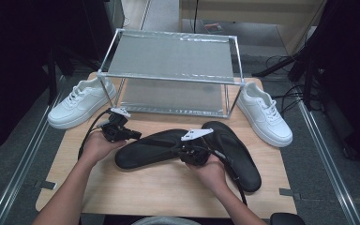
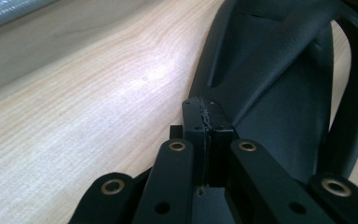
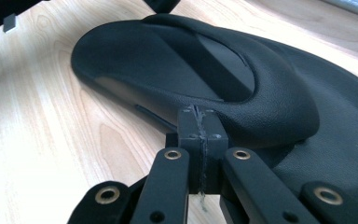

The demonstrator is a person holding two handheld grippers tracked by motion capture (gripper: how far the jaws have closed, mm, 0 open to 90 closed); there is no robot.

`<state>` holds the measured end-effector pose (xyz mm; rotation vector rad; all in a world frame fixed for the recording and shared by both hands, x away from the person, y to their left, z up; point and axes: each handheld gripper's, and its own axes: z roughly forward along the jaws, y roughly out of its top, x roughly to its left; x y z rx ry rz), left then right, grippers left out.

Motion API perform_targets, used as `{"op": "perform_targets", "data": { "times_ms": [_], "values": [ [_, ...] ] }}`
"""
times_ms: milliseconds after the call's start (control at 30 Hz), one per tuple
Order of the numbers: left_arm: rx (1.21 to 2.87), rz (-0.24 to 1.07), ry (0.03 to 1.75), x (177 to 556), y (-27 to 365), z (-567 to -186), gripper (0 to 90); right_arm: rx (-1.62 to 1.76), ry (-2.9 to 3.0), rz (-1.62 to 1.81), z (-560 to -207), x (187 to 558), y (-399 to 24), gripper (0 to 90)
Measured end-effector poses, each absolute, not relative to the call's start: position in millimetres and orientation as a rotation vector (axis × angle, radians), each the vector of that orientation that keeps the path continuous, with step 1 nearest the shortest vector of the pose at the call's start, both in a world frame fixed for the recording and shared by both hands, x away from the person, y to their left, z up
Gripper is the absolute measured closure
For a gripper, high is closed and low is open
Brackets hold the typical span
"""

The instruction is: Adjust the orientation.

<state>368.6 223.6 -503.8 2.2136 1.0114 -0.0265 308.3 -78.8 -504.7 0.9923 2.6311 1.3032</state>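
Black flip-flops: 2 on the wooden surface (image 1: pixel 168 185), in front of the metal rack (image 1: pixel 168 70). Left flip-flop (image 1: pixel 150 149) lies crosswise, its toe end over the right flip-flop (image 1: pixel 236 154). Left tool (image 1: pixel 133 135) — jaws pressed together, nothing between them, at the left flip-flop's edge. Right tool (image 1: pixel 180 151) — also pressed together, empty, against the strap. White sneakers (image 1: pixel 77 103) flank the rack.

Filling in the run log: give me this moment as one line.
left gripper: shut, empty | right gripper: shut, empty | both at left black flip-flop | white sneakers untouched
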Motion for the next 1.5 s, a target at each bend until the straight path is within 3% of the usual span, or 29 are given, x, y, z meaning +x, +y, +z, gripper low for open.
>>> {"op": "perform_targets", "data": {
  "times_ms": [600, 1500],
  "values": [
    [2.269, -0.078, 0.932, 334, 213, -504, 90.0, 1.082, 2.562, 1.302, -505, 316, -93, 90.0],
    [2.317, -0.163, 0.823, 314, 172, -504, 89.9, 1.209, 2.456, 1.280, -505, 339, -105, 90.0]
  ]
}}
